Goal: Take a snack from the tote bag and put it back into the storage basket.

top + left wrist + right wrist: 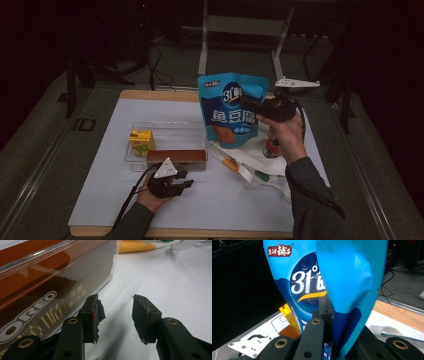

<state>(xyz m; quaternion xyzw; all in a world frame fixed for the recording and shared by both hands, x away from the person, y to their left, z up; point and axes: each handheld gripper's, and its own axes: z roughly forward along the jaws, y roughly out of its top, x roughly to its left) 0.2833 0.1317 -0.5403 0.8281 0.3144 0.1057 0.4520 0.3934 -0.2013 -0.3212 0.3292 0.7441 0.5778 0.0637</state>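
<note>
A blue snack pouch (229, 107) with white lettering hangs upright in the air above the table's right half. My right gripper (246, 102) is shut on the pouch's right edge. In the right gripper view the pouch (347, 277) folds between the black jaws of that gripper (332, 312). My left gripper (188, 178) rests on the white table near the front and is open with nothing in it. In the left gripper view its gap (115, 317) lies just right of a brown Oreo box (37, 302).
A clear plastic tray (167, 125) at mid-table holds the Oreo box (176, 156) and a yellow juice carton (141, 141). A crumpled white bag (255, 162) lies to its right, with a small dark can (271, 148) standing by it. The table's wooden edge (150, 94) runs along the back.
</note>
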